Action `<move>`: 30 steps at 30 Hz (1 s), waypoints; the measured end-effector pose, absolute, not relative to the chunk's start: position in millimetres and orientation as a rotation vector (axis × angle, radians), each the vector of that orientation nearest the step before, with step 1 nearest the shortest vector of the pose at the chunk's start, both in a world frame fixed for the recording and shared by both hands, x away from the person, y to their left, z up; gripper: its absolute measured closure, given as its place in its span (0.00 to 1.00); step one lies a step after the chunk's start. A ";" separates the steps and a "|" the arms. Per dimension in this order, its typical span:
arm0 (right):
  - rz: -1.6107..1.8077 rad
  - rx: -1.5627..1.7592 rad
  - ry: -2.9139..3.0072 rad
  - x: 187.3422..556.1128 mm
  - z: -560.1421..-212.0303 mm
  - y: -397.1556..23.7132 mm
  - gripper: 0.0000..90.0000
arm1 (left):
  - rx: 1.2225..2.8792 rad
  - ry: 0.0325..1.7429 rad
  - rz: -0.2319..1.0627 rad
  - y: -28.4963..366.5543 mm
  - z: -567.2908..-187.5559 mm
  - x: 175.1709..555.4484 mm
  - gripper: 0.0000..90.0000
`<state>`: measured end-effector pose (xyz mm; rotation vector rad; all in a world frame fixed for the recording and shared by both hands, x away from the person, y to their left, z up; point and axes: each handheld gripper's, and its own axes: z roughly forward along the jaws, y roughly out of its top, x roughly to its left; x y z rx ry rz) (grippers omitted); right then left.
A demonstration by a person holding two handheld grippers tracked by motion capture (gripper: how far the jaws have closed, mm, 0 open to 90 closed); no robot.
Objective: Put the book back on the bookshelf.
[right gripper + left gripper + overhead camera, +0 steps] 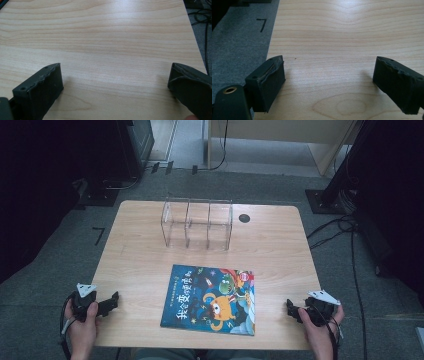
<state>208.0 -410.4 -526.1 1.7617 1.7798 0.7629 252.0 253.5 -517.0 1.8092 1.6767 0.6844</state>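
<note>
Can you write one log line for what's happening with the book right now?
left gripper: open, empty, near table edge | right gripper: open, empty | book: flat between them, untouched | clear rack: upright behind book

Light wooden table (pixel 140 265) on grey carpet. A clear three-compartment rack (pixel 197 223) stands near its far edge; a picture book (pixel 210 298) lies flat, cover up, near its near edge, centred.

A black "7" mark (pixel 262 24) stands on the grey floor (pixel 237 45); the book (pixel 210 298) bears yellow Chinese characters.
</note>
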 end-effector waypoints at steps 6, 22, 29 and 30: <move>0.833 1.760 1.800 208.1 -520.9 -407.6 0.01 | 1.803 1.690 0.673 254.1 -515.7 252.0 0.12; 0.929 1.661 1.830 213.8 -504.0 -359.2 0.01 | 1.808 1.603 0.590 221.3 -500.0 249.9 0.12; 0.972 1.649 1.850 215.7 -503.1 -343.9 0.02 | 1.834 1.560 0.555 204.6 -499.9 249.9 0.12; 0.990 1.654 1.850 216.5 -502.9 -339.7 0.02 | 1.846 1.544 0.546 198.3 -500.0 249.6 0.12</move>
